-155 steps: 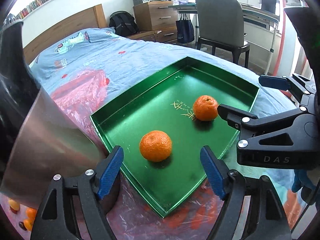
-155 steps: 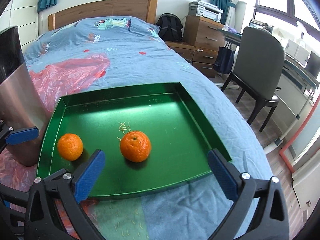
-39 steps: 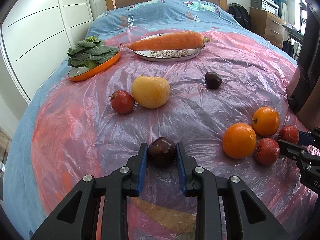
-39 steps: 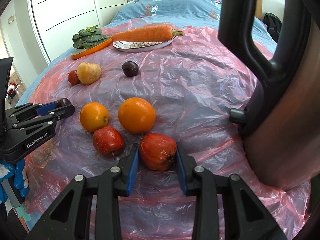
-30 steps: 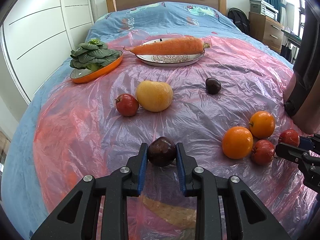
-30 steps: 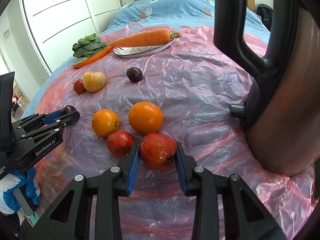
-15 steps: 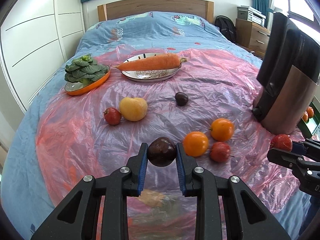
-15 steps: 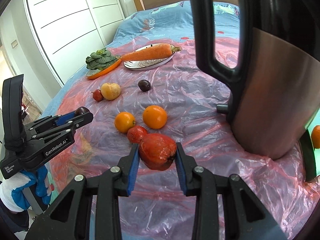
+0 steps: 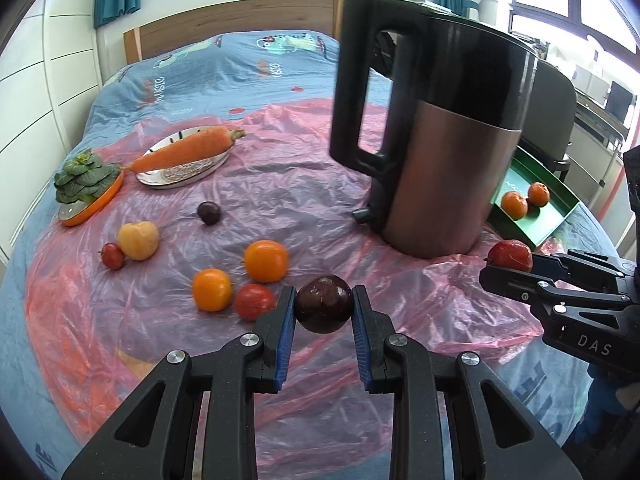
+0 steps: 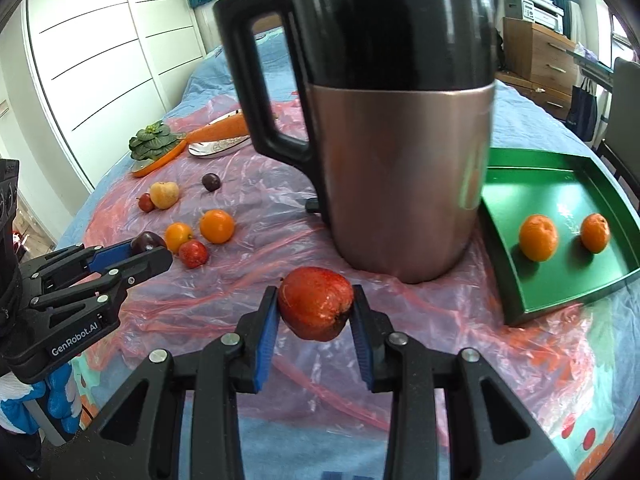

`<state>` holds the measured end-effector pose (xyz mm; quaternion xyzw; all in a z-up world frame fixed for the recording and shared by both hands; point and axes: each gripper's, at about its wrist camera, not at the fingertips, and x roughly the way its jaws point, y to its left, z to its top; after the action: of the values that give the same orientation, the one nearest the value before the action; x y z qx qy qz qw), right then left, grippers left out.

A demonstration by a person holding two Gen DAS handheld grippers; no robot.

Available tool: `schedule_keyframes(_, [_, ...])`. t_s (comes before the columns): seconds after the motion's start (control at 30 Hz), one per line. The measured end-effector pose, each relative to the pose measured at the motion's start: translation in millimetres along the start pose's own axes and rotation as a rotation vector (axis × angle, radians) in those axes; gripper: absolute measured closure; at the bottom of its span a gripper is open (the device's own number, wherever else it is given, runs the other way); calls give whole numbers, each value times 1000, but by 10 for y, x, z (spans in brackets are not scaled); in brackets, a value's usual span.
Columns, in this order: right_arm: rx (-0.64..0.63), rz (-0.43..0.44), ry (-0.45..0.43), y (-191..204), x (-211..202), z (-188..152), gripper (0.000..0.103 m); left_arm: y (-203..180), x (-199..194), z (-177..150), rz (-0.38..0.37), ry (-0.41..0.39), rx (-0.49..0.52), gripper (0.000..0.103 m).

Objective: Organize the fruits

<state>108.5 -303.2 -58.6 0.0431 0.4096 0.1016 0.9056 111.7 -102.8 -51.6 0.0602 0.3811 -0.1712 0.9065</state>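
Green tray (image 10: 560, 300) at the right of the kettle (image 10: 400, 184), holding two mandarins (image 10: 538, 237) side by side; an orange dish (image 9: 94, 204) bears leafy greens (image 9: 82, 178), and a silver plate (image 9: 180, 172) bears a carrot (image 9: 188, 150) lying lengthwise, its stem end towards the kettle. The left gripper (image 9: 323, 312) is clenched on a dark plum (image 9: 324, 303), held clear above the pink plastic sheet (image 9: 248, 184). The right gripper (image 10: 316, 312) is clenched on a red apple (image 10: 316, 302), stem end leftward, just before the kettle and near the tray.

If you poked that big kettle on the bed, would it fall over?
Maybe. The kettle is tall and stands on crinkly plastic sheet over soft bedding, so it probably wobbles. Its handle sticks out one side, likely pulling it that way.
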Motion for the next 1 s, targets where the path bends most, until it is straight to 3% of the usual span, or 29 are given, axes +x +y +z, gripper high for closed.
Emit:
schedule_keyframes(0.33, [62,-115,-64,-828,-366,50,48,-939,128,223,-138,4,80,80])
schedule_keyframes(0.63, [115,-203,-112,-1712,-439,204,48,-1821,411,530,-251,12,168,80])
schedule_keyframes(1.0, [165,-324,-130,-2834,-279,425,48,-2638,1092,1129,-288,12,255,80])
